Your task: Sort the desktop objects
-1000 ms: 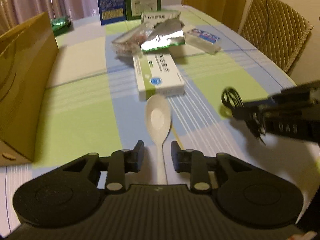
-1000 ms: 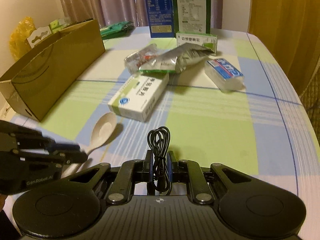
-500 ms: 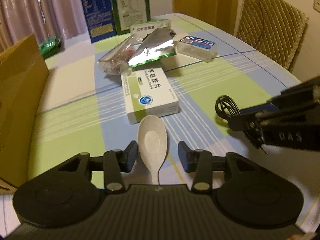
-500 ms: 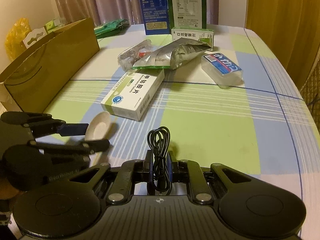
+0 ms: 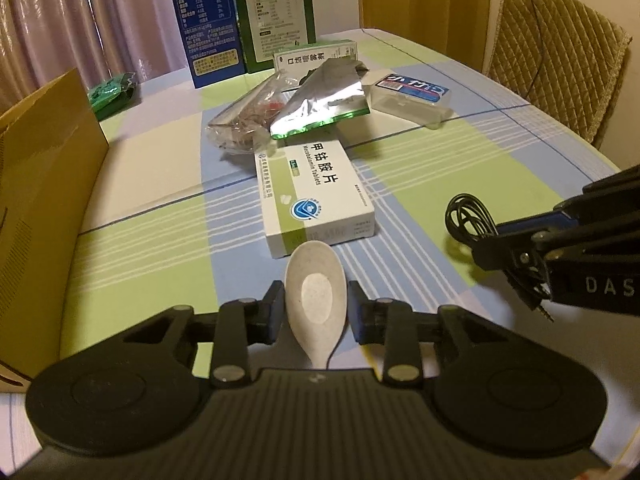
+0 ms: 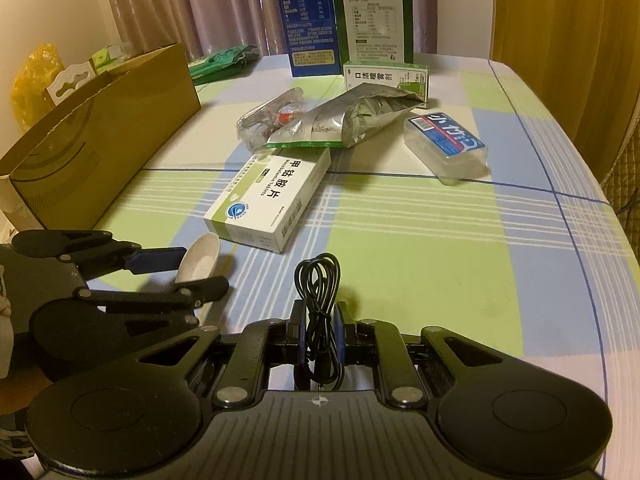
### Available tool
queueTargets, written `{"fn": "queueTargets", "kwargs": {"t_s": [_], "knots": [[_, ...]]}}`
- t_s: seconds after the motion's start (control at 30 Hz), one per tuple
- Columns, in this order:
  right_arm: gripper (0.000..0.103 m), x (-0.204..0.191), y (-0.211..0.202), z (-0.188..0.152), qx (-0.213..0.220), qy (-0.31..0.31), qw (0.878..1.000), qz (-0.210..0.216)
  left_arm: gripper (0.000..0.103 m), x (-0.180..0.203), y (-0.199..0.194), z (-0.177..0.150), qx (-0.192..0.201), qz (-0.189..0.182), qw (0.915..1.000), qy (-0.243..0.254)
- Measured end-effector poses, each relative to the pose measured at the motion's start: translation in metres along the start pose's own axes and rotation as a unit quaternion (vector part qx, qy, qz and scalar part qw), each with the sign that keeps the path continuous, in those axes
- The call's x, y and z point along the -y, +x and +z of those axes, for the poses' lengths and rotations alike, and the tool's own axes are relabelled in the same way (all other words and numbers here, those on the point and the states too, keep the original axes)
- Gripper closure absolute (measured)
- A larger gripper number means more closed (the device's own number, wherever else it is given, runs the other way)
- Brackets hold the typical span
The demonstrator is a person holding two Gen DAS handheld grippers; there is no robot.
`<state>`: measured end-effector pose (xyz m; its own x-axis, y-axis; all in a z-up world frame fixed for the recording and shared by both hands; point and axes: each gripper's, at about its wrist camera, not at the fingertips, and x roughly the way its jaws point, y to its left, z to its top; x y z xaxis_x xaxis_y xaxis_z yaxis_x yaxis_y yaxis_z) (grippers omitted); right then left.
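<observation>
A white spoon [image 5: 314,276] lies bowl-forward between the fingers of my left gripper [image 5: 316,300], whose jaws are closing, with the pads against the bowl's sides. The right wrist view shows that spoon [image 6: 198,256] tilted between the left gripper's [image 6: 200,274] two fingers, low on the left. My right gripper [image 6: 320,312] is shut on a coiled black cable [image 6: 318,276], its loop sticking up past the fingertips. From the left wrist view, the right gripper [image 5: 490,244] reaches in at the right edge with the cable [image 5: 464,216].
A white and green medicine box [image 5: 316,192] lies just beyond the spoon. Behind it are a foil bag [image 6: 360,116], a clear plastic bag [image 6: 272,116] and a clear case [image 6: 444,144]. An open cardboard box [image 6: 100,140] stands on the left, tall cartons [image 6: 310,20] at the back, a chair [image 5: 556,60] on the right.
My left gripper moved forward along the spoon from its handle to its bowl; its jaws widened, then narrowed onto the bowl. The right gripper and cable kept still.
</observation>
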<state>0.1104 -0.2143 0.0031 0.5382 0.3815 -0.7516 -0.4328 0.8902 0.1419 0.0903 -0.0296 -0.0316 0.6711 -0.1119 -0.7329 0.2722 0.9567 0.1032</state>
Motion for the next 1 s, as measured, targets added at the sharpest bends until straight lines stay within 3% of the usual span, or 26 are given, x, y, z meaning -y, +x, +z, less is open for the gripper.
{"fn": "queueTargets", "kwargs": {"t_s": [0.7, 1.0], "knots": [[0.093, -0.007, -0.017, 0.011, 0.053, 0.007, 0.998, 0.025, 0.076, -0.026, -0.055, 0.029, 0.058, -0.013, 0.9972, -0.046], [0.093, -0.047, -0.045, 0.054, 0.089, -0.017, 0.995, 0.041, 0.076, -0.083, -0.114, 0.047, 0.081, 0.025, 0.9939, -0.071]]}}
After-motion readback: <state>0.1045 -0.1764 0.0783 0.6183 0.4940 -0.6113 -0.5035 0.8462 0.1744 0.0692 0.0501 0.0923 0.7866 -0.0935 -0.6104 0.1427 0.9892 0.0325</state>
